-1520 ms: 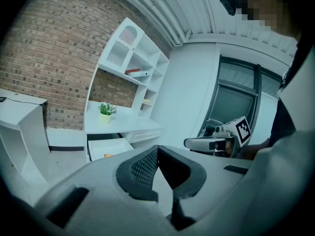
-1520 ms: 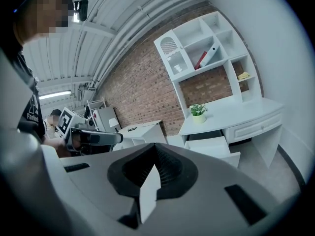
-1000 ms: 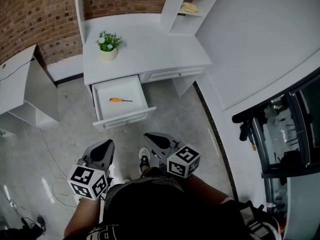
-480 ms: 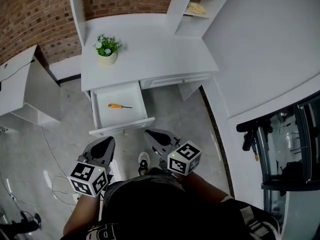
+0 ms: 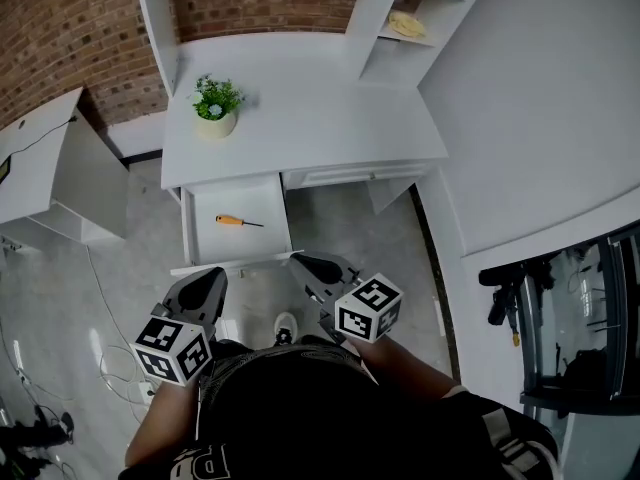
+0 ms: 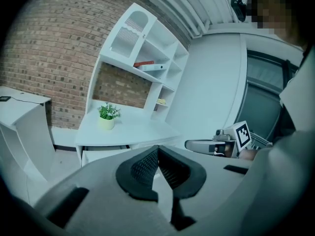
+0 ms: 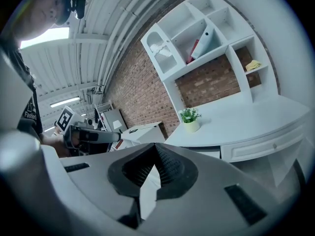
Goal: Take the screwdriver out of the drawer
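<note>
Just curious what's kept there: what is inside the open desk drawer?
One orange-handled screwdriver lies on the white floor of the drawer. The drawer's rear runs under the desktop, so anything there is hidden.

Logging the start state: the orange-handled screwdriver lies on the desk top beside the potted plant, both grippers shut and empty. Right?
No. The head view shows the screwdriver inside the open drawer, below the desk top where the potted plant stands. The left gripper and right gripper are shut and empty, as you say.
</note>
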Available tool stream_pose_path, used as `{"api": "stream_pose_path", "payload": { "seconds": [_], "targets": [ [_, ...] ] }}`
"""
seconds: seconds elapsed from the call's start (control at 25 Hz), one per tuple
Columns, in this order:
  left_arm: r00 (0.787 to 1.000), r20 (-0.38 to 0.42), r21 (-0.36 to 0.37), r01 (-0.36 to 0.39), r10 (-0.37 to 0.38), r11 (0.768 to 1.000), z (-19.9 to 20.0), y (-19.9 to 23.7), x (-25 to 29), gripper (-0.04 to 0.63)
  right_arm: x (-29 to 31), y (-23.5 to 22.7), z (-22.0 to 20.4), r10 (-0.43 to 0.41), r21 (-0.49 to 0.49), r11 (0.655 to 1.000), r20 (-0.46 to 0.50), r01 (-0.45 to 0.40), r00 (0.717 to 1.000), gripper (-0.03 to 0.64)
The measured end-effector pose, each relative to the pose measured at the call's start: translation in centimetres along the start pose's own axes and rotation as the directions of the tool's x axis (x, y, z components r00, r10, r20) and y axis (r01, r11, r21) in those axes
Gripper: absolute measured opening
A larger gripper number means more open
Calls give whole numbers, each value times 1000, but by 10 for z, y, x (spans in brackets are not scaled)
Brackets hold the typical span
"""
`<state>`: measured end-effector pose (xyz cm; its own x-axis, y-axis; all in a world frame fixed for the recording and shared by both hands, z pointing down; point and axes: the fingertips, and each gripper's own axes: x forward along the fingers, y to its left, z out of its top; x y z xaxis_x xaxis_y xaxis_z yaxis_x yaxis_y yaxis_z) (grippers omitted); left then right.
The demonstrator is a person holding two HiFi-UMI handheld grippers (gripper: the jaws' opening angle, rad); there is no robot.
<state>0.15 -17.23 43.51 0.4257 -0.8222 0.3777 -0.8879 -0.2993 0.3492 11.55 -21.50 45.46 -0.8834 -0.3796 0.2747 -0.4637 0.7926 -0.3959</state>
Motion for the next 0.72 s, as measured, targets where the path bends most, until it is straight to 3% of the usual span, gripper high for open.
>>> {"api": "stream_pose_path", "payload": {
  "seconds": [0.28,0.72],
  "targets": [
    [1000,-14,49,-27,28,998,4,-11,9,17,4,-11,-3,35,9,999,-16,-35,999,6],
    [997,-33,18,-65,66,998,0,17,12,17,30,-18,-5,49,12,999,-35,-48,998,6]
  ]
}}
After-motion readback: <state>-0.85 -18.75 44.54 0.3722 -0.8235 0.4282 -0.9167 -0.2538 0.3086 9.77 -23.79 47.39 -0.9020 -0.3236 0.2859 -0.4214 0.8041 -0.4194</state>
